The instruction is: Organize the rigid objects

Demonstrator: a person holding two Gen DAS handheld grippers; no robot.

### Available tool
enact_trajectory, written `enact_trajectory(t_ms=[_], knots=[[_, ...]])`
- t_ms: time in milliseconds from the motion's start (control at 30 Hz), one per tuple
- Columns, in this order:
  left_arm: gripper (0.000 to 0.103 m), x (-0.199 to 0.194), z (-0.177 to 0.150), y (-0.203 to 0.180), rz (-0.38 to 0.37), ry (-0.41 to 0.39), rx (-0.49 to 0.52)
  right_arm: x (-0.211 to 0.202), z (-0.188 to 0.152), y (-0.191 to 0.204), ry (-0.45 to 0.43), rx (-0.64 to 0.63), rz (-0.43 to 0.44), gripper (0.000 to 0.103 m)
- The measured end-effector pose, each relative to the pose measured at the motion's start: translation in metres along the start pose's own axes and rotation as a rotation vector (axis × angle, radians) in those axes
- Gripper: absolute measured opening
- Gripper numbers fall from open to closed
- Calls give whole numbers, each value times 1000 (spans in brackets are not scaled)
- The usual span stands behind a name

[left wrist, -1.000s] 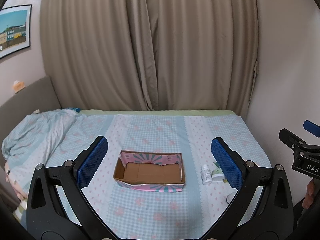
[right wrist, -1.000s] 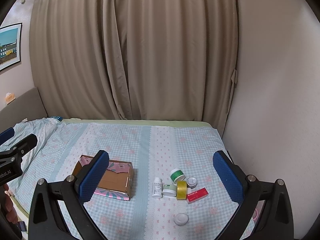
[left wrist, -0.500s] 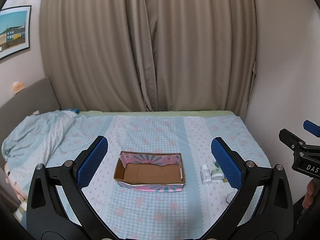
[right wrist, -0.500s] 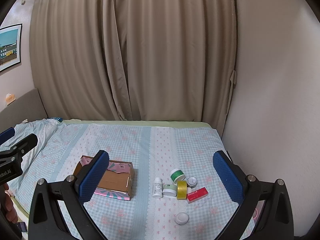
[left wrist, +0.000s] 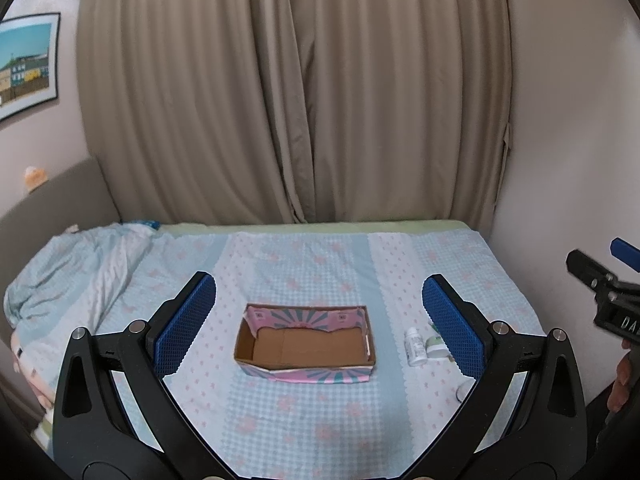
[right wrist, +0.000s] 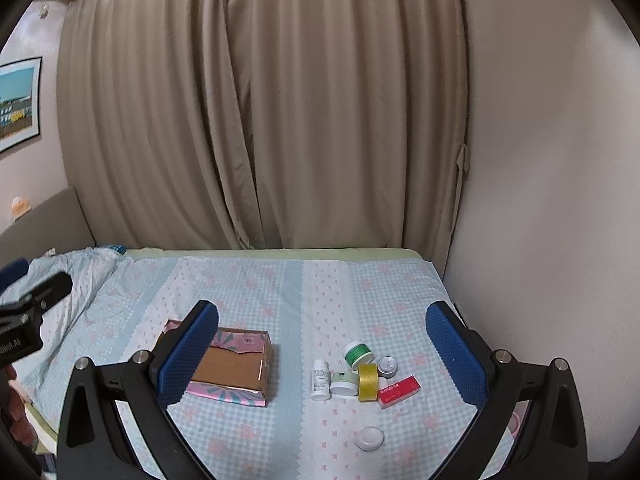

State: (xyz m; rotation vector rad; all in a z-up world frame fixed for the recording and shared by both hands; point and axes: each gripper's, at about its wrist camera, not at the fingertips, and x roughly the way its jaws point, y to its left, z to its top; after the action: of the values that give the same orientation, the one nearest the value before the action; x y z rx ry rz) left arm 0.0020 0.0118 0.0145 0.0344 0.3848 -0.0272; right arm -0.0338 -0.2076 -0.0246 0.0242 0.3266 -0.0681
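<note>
An open, empty cardboard box (left wrist: 306, 350) with pink patterned sides sits on the bed, also in the right wrist view (right wrist: 232, 364). To its right lies a cluster: a white bottle (right wrist: 320, 380), a pale green jar (right wrist: 345, 383), a green-lidded jar (right wrist: 357, 354), a yellow tape roll (right wrist: 368, 382), a small silver tin (right wrist: 387, 366), a red box (right wrist: 399, 391) and a white round lid (right wrist: 369, 438). My left gripper (left wrist: 318, 328) is open and empty above the box. My right gripper (right wrist: 322, 354) is open and empty above the cluster.
The bed (right wrist: 260, 288) has a light blue checked cover and a bunched quilt (left wrist: 72, 264) at the left. Beige curtains (left wrist: 296, 100) hang behind it. A wall (right wrist: 540, 200) borders the bed's right side. A picture (left wrist: 24, 64) hangs at the left.
Both grippers have shifted only slightly; the objects on the bed have not moved.
</note>
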Motion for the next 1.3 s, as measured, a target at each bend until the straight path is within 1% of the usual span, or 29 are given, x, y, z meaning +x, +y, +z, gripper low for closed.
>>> enact_trajectory(t_ms=[33,133,233,300,367,433,500,567,600,667,700,800,833,867,933,967,1033,1133,1200,1233,1300], knots=[[103,3,-2,0,-11,37,-14,0,2,-2,3,10,-9,103],[103,18,1,1,-43,83,-21,4,6,-14,19,43,-47,103],[103,46,-2,-5,-89,164,-11,11,5,-28,53,96,-76,103],[103,68,-9,-14,-125,223,9,21,1,-42,87,136,-104,103],[103,93,-18,-29,-156,281,16,31,-5,-56,121,173,-127,103],[103,113,-25,-39,-185,337,-7,45,-14,-79,172,242,-132,103],[103,142,-36,-56,-212,418,-16,57,-22,-97,211,299,-137,103],[102,172,-50,-71,-223,494,-8,73,-31,-116,257,345,-158,103],[102,190,-58,-84,-229,537,-8,84,-38,-128,284,375,-167,103],[102,211,-67,-102,-249,608,-30,105,-50,-148,338,431,-175,103],[102,226,-74,-113,-256,649,-37,122,-60,-163,378,476,-181,103],[102,273,-100,-138,-242,760,-35,157,-81,-190,457,572,-185,103],[102,280,-103,-142,-246,786,-44,169,-88,-197,477,606,-176,103],[102,297,-112,-152,-242,820,-50,185,-96,-207,497,645,-168,103],[102,322,-128,-156,-214,865,-38,206,-109,-217,538,677,-181,103],[102,339,-136,-163,-202,897,-38,223,-117,-224,566,693,-187,103],[102,360,-149,-168,-188,939,-39,251,-132,-232,611,721,-203,103],[102,401,-176,-178,-163,1013,-45,287,-158,-243,670,783,-219,103],[102,423,-192,-182,-155,1059,-57,313,-179,-250,720,837,-225,97],[102,435,-201,-184,-147,1082,-55,327,-190,-252,752,865,-226,91],[100,457,-218,-191,-133,1118,-37,350,-209,-255,797,905,-239,87]])
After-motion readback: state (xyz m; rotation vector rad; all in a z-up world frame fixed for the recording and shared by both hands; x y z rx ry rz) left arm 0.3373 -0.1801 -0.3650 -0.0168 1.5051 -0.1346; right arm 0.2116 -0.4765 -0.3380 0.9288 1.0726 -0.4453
